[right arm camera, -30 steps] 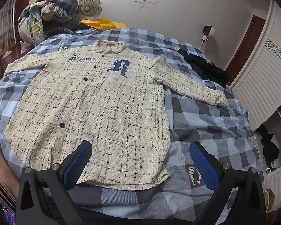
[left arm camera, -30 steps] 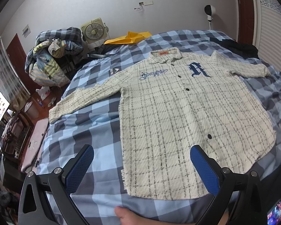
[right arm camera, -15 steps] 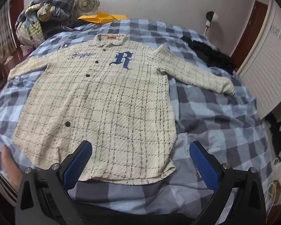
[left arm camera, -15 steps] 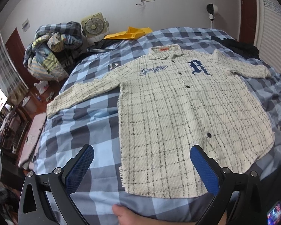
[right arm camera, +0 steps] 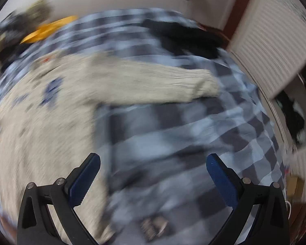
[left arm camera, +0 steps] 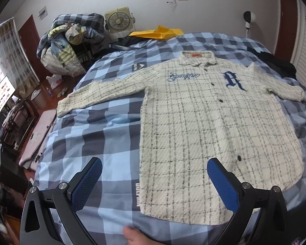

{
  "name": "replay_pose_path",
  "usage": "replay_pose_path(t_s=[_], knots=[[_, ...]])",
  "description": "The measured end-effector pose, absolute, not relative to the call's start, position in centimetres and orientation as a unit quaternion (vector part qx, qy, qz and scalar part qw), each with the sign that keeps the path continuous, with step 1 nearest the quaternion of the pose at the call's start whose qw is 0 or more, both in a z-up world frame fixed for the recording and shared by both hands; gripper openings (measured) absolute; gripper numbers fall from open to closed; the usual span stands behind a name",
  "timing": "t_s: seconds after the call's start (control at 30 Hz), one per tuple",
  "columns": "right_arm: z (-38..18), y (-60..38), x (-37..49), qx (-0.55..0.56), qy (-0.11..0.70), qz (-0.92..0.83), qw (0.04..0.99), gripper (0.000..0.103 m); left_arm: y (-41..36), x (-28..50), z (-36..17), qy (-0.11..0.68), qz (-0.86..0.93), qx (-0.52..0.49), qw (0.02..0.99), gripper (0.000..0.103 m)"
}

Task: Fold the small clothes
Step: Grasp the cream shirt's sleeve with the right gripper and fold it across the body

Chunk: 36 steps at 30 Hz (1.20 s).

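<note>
A cream plaid button shirt (left arm camera: 210, 126) with a blue "R" lies flat, front up, on a blue checked bed (left arm camera: 95, 130), both sleeves spread out. My left gripper (left arm camera: 154, 168) is open and empty, above the shirt's lower left hem. My right gripper (right arm camera: 153, 163) is open and empty, over the bed (right arm camera: 173, 134) beside the shirt's right side. The right wrist view is badly blurred; the shirt (right arm camera: 40, 122) fills its left and the right sleeve (right arm camera: 163, 83) stretches across the upper middle.
A pile of bedding (left arm camera: 71, 38) and a fan (left arm camera: 120, 21) stand at the far left. A yellow item (left arm camera: 159, 33) and dark clothes (left arm camera: 279, 63) lie on the far end of the bed. A white slatted door (right arm camera: 275, 40) is at the right.
My right gripper has swung fast to the right toward the right sleeve, blurring its view. My left gripper has shifted slightly left. The shirt has not moved.
</note>
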State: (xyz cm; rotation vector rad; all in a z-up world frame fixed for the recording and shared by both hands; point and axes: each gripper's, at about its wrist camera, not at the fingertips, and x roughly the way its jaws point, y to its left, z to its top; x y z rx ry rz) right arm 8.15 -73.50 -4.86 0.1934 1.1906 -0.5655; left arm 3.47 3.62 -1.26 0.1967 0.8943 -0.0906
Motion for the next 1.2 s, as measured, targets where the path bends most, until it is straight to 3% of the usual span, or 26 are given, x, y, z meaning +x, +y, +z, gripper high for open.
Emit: replay_pose_path(t_s=[0.3, 0.33, 0.37, 0.4, 0.63, 0.67, 0.77, 0.87, 1.0, 1.2], knots=[[-15.6, -88.6, 12.1, 0.255, 0.567, -0.375, 0.687, 0.102, 2.2, 5.2, -2.8, 0.456, -0.034, 0.127, 0.88, 0.103], [-16.2, -89.3, 12.5, 0.259, 0.564, -0.387, 0.682, 0.097, 2.0, 5.3, -3.0, 0.461, -0.035, 0.13, 0.877, 0.103], [-16.6, -89.8, 12.8, 0.27, 0.558, -0.392, 0.68, 0.084, 1.8, 5.5, -3.2, 0.464, -0.036, 0.133, 0.875, 0.103], [-16.9, -90.1, 13.1, 0.283, 0.553, -0.39, 0.68, 0.079, 1.7, 5.5, -3.3, 0.466, -0.037, 0.137, 0.874, 0.103], [-17.0, -90.4, 15.7, 0.36, 0.505, -0.383, 0.685, 0.077, 1.1, 6.1, -4.0, 0.476, -0.033, 0.151, 0.866, 0.103], [-17.0, -90.0, 15.9, 0.36, 0.507, -0.383, 0.683, 0.073, 1.1, 6.2, -4.1, 0.478, -0.033, 0.151, 0.865, 0.103], [-16.6, -88.7, 17.0, 0.346, 0.515, -0.375, 0.688, 0.018, 1.2, 6.1, -3.9, 0.477, -0.031, 0.149, 0.866, 0.103], [-13.6, -85.7, 18.5, 0.288, 0.503, -0.377, 0.722, 0.008, 1.3, 6.0, -3.5, 0.469, -0.029, 0.145, 0.871, 0.103], [-6.8, -81.2, 18.6, 0.245, 0.454, -0.372, 0.772, 0.007, 1.7, 5.6, -2.5, 0.452, -0.024, 0.134, 0.881, 0.103], [8.3, -72.7, 19.0, 0.196, 0.389, -0.3, 0.849, 0.006, 3.5, 5.1, -1.4, 0.445, -0.033, 0.089, 0.89, 0.103]])
